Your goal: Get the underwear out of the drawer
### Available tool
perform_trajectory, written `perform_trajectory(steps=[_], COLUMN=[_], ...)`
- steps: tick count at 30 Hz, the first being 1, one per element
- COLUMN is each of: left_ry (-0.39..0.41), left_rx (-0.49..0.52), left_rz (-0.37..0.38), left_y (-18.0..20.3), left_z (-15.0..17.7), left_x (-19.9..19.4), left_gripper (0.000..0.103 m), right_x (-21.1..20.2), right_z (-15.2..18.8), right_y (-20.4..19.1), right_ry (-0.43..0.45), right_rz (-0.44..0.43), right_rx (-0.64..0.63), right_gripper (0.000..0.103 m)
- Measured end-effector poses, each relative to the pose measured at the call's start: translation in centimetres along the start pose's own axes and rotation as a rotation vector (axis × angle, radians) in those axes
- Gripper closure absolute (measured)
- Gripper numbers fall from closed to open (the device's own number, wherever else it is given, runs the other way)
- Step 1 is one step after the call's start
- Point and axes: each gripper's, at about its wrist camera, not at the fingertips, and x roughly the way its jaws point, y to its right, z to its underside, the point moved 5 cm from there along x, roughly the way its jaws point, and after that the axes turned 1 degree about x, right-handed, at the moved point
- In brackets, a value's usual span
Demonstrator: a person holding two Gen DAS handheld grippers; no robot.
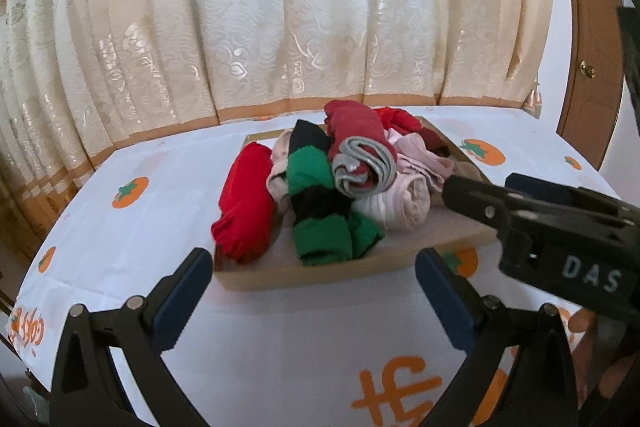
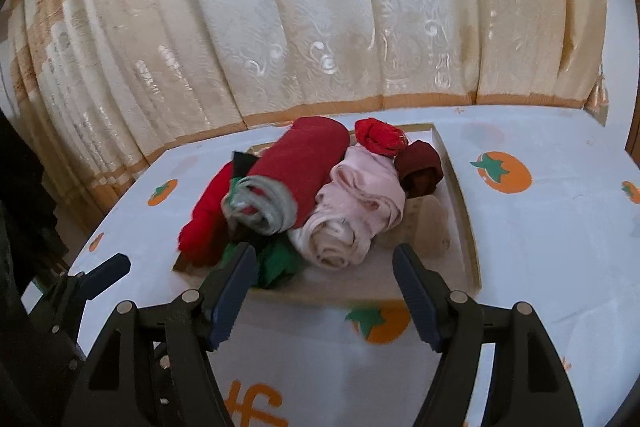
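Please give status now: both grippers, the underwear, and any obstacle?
Left gripper open, empty. Right gripper open, empty. Rolled underwear piled in drawer, untouched. Nothing in the way.

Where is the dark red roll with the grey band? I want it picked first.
The dark red roll lies atop the pile in the drawer, centre-left in the right wrist view, beside the pink roll.

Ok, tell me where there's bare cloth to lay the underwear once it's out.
Bare tablecloth lies right of the drawer, between its wall and the table edge, and left of it toward the curtain. The strip in front holds both open grippers. The underwear pile crowds the drawer's left and middle.
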Motion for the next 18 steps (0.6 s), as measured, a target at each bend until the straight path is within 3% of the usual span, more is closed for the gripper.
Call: perform_trajectory(steps=[9, 18], left_ry=[0.033, 0.098], left_rx=[-0.012, -0.03], left_rz=[-0.005, -0.024], left_y=[-0.3, -0.9], left_z=[2.3, 0.0], left_x=[-1.1, -0.1], left_gripper=[0.0, 0.0], right_x=[-2.9, -3.1], right_z=[1.9, 1.5], right_y=[-1.4, -1.2], right_ry=[0.106, 0.23], right_rz=[0.01, 0.083], right_rx=[-0.023, -0.091], right_gripper=[0.028, 0.028])
